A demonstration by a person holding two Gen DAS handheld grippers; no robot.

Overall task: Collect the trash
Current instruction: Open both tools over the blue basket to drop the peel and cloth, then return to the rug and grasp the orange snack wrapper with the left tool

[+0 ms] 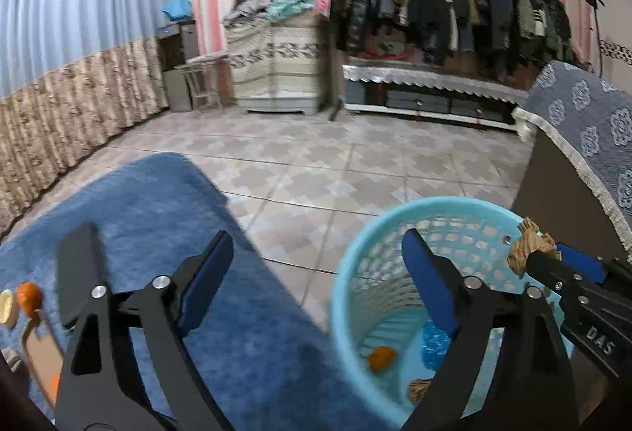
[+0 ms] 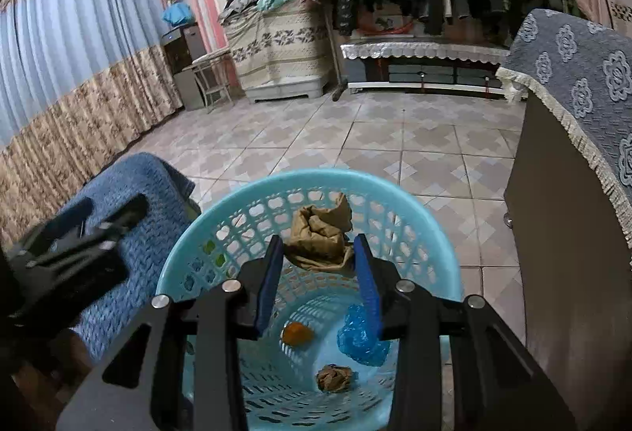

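A light blue plastic basket [image 2: 316,175] stands on the tiled floor. Inside lie an orange peel [image 2: 296,334], a blue plastic wrap [image 2: 359,340] and a small ball of brown paper [image 2: 333,377]. My right gripper [image 2: 319,245] hangs over the basket's mouth, shut on a crumpled brown paper [image 2: 320,229]. The left wrist view shows that paper [image 1: 527,245] above the basket's right rim [image 1: 343,273]. My left gripper [image 1: 316,237] is open wide with nothing between its fingers. It straddles the basket's left rim and the blue cloth's edge.
A blue cloth [image 1: 158,213] covers a surface left of the basket, with an orange peel [image 1: 29,296], a cream scrap [image 1: 8,306] and a brown flat item [image 1: 39,352] at its near left. A dark cabinet [image 2: 561,233] with a grey floral cover stands close on the right.
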